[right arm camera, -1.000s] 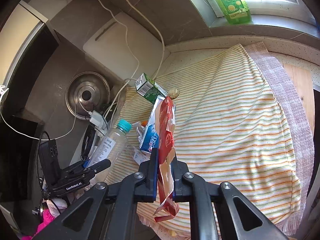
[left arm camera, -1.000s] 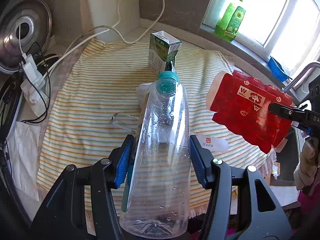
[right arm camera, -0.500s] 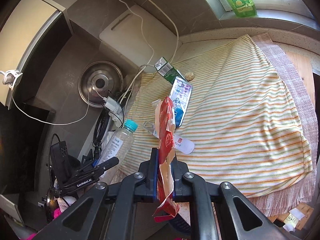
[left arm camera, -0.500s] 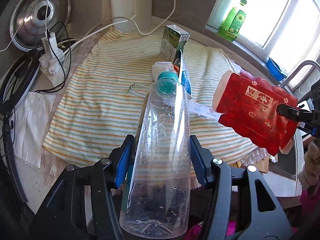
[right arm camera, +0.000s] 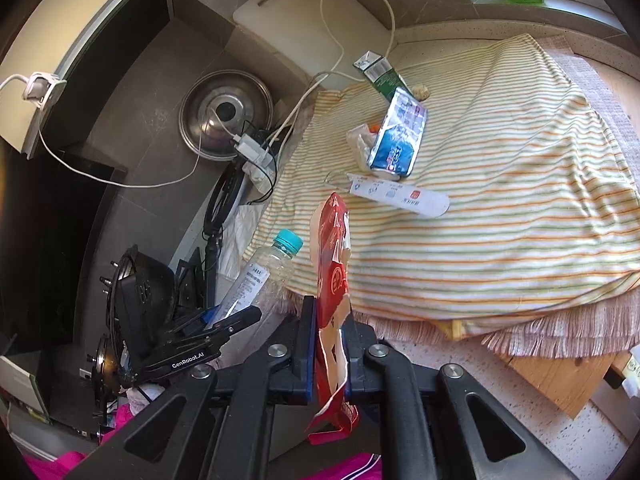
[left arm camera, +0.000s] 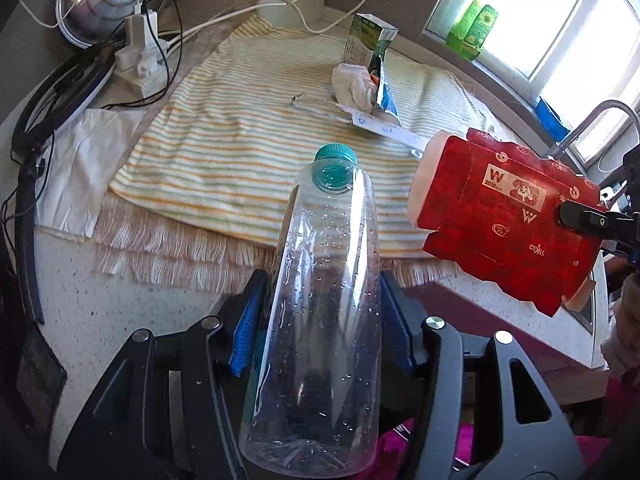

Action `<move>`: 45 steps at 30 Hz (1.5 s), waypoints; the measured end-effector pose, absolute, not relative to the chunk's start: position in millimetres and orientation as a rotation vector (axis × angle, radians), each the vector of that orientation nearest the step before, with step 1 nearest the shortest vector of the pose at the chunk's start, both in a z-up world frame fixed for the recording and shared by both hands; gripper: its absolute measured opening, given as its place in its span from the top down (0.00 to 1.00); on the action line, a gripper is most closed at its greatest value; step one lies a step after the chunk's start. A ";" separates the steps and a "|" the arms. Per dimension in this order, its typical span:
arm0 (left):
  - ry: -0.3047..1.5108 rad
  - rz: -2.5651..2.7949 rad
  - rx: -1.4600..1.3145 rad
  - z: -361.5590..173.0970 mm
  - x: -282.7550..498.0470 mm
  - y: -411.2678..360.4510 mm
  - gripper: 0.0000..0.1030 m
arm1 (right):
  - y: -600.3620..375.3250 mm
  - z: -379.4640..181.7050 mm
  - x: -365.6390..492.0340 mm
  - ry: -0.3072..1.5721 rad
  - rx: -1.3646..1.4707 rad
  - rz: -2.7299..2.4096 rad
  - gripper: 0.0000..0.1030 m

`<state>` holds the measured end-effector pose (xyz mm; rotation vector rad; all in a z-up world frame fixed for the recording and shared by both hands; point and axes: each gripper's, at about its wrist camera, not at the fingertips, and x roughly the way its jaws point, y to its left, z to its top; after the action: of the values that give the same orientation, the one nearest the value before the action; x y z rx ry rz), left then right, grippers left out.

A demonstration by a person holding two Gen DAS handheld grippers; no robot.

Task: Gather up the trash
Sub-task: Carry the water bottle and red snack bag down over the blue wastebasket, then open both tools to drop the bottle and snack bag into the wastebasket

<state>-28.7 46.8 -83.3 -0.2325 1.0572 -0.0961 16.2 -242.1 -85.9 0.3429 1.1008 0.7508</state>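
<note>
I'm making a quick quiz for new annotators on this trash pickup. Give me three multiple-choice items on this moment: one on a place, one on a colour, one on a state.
1. Where does the green carton stand?
A. on the striped cloth, near the wall
B. on the windowsill
C. in the sink

2. What colour is the cap of the plastic bottle?
A. red
B. teal
C. white

3. What is the right hand-held gripper doing?
A. open over the cloth
B. shut on the bottle
C. shut on the flattened red box

Answers:
1 A: the carton is upright at the cloth's far end, by the white cables.
2 B: the cap shows teal in both views.
3 C: the box is pinched between its fingers, while the left hand-held gripper holds the bottle.
</note>
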 end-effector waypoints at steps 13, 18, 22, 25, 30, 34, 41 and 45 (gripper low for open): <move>1.158 -0.118 -0.271 -131.7 -83.3 45.2 0.46 | -213.1 -132.3 -35.4 1.225 0.261 0.751 0.93; 1.212 -0.136 -0.271 -154.8 -98.3 37.6 0.46 | -205.3 -151.6 -46.5 1.263 0.220 0.735 0.93; 1.257 -0.136 -0.265 -175.3 -104.9 34.0 0.46 | -203.4 -166.4 -54.0 1.293 0.200 0.717 0.93; 1.291 -0.132 -0.250 -190.6 -106.7 30.2 0.46 | -201.8 -177.1 -59.0 1.311 0.184 0.702 0.93; 1.344 -0.134 -0.231 -214.9 -105.9 24.2 0.46 | -196.3 -189.9 -65.1 1.319 0.136 0.680 0.93; 1.376 -0.126 -0.230 -230.9 -102.5 21.0 0.46 | -190.4 -201.0 -65.3 1.331 0.114 0.667 0.93; 1.417 -0.108 -0.208 -251.0 -91.1 13.6 0.46 | -182.3 -222.0 -65.6 1.345 0.060 0.643 0.93; 1.432 -0.098 -0.207 -258.6 -90.5 19.5 0.46 | -175.8 -233.4 -63.3 1.349 0.030 0.629 0.92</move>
<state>-90.5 19.5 -258.6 -0.2068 1.4323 -0.0985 -63.3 -175.8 -233.4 0.0299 1.3491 0.6290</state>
